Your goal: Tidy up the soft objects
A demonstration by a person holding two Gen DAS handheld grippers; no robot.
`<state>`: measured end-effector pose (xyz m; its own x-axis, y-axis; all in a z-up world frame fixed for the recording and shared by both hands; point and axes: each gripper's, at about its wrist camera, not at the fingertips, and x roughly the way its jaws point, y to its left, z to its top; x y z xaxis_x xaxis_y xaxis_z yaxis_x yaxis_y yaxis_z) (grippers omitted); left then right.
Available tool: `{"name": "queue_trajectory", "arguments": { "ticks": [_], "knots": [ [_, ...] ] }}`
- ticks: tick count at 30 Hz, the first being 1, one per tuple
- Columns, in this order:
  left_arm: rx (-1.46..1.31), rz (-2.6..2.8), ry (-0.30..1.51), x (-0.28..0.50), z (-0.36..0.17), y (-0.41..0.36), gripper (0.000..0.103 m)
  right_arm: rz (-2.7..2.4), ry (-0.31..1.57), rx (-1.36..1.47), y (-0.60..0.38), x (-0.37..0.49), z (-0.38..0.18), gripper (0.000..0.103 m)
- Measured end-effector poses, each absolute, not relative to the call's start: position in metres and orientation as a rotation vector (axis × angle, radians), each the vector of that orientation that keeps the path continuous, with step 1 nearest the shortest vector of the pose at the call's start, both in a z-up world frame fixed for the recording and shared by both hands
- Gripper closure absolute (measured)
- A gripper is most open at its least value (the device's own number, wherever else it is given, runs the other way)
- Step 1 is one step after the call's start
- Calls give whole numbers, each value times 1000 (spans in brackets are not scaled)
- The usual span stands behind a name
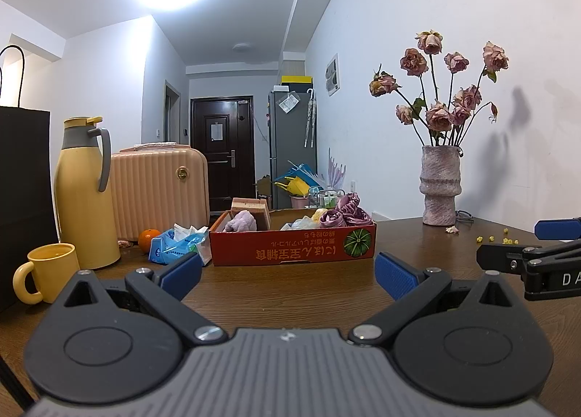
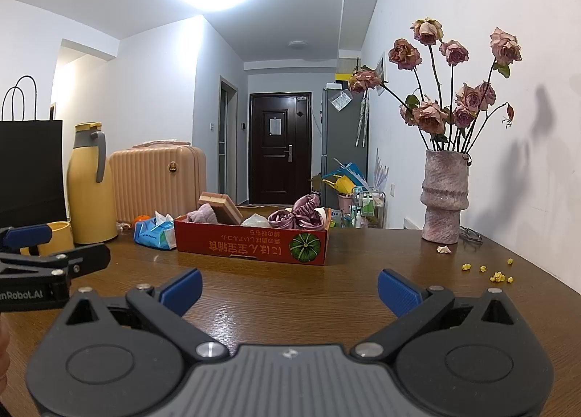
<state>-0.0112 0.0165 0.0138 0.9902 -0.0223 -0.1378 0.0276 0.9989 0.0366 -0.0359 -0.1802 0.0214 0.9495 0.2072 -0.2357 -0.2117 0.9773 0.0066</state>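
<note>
White walls, a dark door at the end of a corridor and a grey refrigerator are seen behind a brown wooden table (image 1: 290,293).

At the table's left edge a black paper bag (image 1: 21,177) is noted, with a yellow mug (image 1: 51,271) in front of it and a yellow thermos jug (image 1: 85,195) just beside the mug. A peach ribbed suitcase (image 1: 159,191) stands behind the jug. An orange (image 1: 148,238) and a blue tissue pack (image 1: 178,244) lie between the suitcase and a red cardboard tray (image 1: 290,246) printed with a green pumpkin.

The soft objects are held in this tray, near the table's centre toward its far edge: a lilac plush item (image 1: 241,222) at the left end, a layered sponge block (image 1: 252,210) leaning behind it, pale crumpled items in the middle, and a purple satin cloth (image 1: 346,213) at the right end. What the pale items are cannot be told.

A textured pink vase (image 1: 439,186) of dried roses (image 1: 443,90) stands at the far right edge against the wall, with a fallen petal and small yellow bits scattered on the wood nearby.

The left gripper (image 1: 288,273) is held low over the near edge, jaws spread wide, nothing between the blue pads. The right gripper (image 2: 289,288) is found in the same condition, wide apart and empty. Both are well apart from the tray.
</note>
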Motion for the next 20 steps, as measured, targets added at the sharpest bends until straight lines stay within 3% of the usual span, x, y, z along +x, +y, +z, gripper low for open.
{"name": "queue_trajectory", "arguments": {
  "ticks": [20],
  "knots": [
    [43,-38,145,-9,9,19,0,213,242,-20,-179,-36,21,0]
  ]
}}
